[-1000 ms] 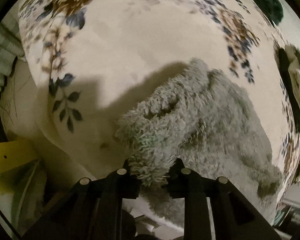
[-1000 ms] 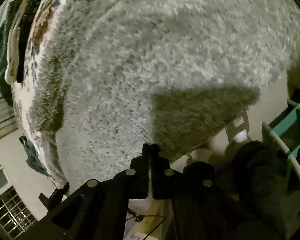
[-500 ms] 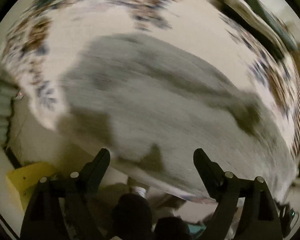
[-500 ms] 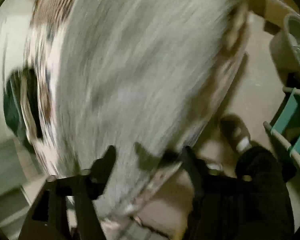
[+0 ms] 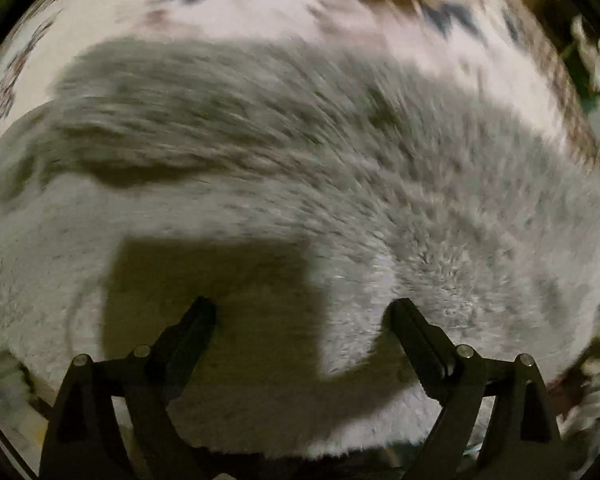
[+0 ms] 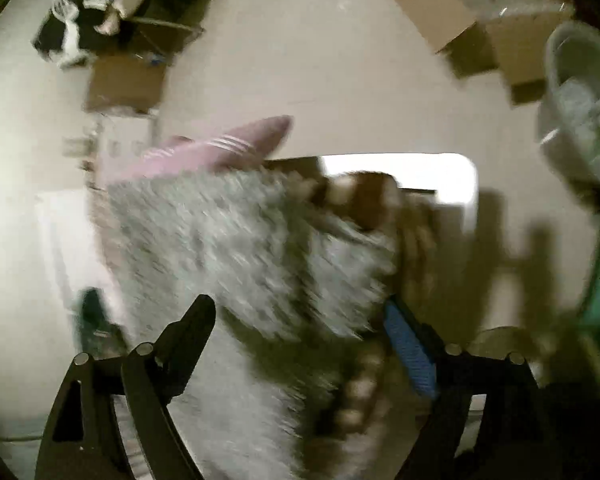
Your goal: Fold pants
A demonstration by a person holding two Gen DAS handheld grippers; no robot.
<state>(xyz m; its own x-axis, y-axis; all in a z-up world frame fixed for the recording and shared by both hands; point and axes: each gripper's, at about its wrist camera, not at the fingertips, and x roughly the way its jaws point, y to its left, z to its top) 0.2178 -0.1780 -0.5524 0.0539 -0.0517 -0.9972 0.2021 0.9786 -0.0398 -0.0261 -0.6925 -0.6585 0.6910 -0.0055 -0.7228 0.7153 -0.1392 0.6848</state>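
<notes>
1. The pants (image 5: 340,184) are a thick, fluffy grey fleece, lying in a broad curved band across a cream bedspread (image 5: 228,16) printed with blue and brown flowers. A darker fold of the fleece sits toward the upper left of the left wrist view.
2. The left gripper (image 5: 302,312) hangs over the near part of the pants with its 2 black fingers spread wide and nothing between them; its square shadow falls on the fleece.
3. The right gripper (image 6: 300,312) is likewise spread wide and holds nothing. A blue pad shows on its right finger.
4. Only the right wrist view shows the room beyond: a pale floor, cardboard boxes (image 6: 480,28), a pink cloth with white stripes (image 6: 216,148) just behind the grey fleece, and a pale basin (image 6: 584,104) at the right edge.
5. Both views are blurred by motion; no writing or label can be read.
</notes>
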